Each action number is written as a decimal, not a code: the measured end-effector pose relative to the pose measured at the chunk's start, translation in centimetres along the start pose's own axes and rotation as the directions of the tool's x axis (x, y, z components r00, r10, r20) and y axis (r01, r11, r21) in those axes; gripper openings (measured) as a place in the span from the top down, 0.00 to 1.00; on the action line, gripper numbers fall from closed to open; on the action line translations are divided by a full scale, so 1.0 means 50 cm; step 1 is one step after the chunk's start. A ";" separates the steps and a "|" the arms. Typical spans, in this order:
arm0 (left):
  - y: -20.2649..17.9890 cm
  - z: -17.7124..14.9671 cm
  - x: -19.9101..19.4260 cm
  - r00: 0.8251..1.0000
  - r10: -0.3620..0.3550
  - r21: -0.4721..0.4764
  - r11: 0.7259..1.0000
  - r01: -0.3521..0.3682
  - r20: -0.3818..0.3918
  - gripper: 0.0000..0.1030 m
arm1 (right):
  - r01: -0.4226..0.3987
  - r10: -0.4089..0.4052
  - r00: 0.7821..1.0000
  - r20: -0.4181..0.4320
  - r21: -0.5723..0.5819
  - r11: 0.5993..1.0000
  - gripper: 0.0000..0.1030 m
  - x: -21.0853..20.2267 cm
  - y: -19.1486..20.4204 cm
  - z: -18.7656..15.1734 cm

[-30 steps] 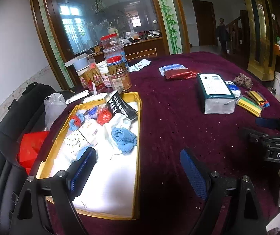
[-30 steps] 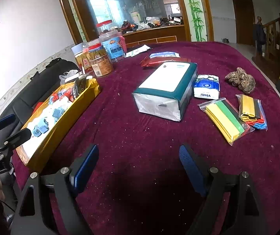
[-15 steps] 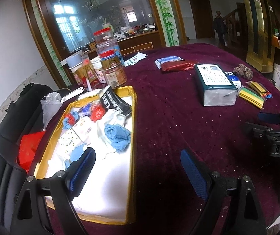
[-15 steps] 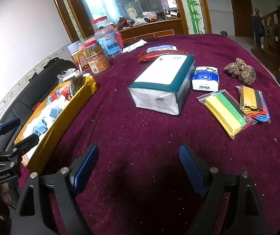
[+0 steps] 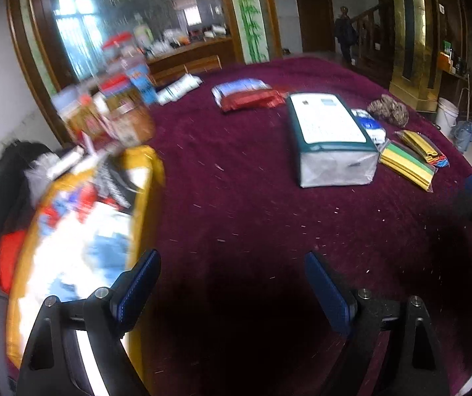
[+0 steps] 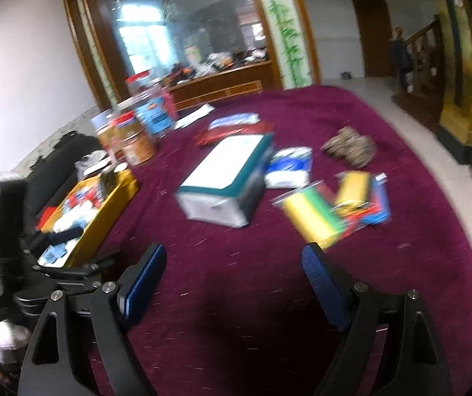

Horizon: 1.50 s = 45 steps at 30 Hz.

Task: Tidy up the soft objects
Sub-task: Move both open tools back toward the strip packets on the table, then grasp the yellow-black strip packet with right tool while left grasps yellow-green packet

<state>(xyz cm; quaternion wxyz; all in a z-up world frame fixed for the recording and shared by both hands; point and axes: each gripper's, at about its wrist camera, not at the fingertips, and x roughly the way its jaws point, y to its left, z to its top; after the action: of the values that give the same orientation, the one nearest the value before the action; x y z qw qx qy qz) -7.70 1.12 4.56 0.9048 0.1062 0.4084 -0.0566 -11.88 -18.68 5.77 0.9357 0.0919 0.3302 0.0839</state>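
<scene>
Several soft items already in yellow tray (image 5: 155, 178) at nine o'clock; tissue pack (image 5: 330, 142), colored cloth packs (image 5: 407, 161) left on desk (image 5: 236, 204) toward one o'clock. Left hand-held gripper (image 5: 232, 283), right hand-held gripper (image 6: 234, 277) spread wide, empty.

A large table covered in dark red velvet cloth (image 5: 236, 198). At the near left edge sits a yellow tray (image 5: 151, 178) of small soft items. Far left stand plastic jars (image 6: 140, 138). In the middle lies a teal and white tissue pack (image 5: 330, 135), with a red packet (image 5: 252, 100) behind it. To the right lie bags of coloured strips (image 5: 407, 161) and a brown bundle (image 5: 387, 110).
</scene>
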 end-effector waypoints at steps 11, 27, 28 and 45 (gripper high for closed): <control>0.001 -0.011 0.105 0.982 -0.144 -0.114 0.985 0.130 -0.124 0.01 | 0.285 -0.296 0.948 0.115 0.107 0.953 0.00 -0.022 -0.138 0.144; -0.003 -0.015 0.105 0.983 -0.130 -0.107 0.987 0.117 -0.130 0.00 | 0.235 -0.191 0.965 -0.179 0.269 0.934 0.03 0.206 -0.263 0.130; -0.002 -0.015 0.106 0.983 -0.130 -0.108 0.987 0.116 -0.130 0.00 | 0.252 -0.209 0.958 -0.195 0.231 0.940 0.04 0.213 -0.249 0.128; -0.276 0.089 -0.032 0.887 -0.458 0.100 0.881 0.462 -0.063 0.09 | 0.282 -0.250 0.959 -0.131 0.384 0.879 0.58 0.139 -0.326 0.118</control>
<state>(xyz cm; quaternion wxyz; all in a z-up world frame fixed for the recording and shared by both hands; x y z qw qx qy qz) -8.14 -13.33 6.60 0.8503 0.0579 0.4351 -0.2904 -1.23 -33.65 2.42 0.8862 0.2310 0.3860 -0.1109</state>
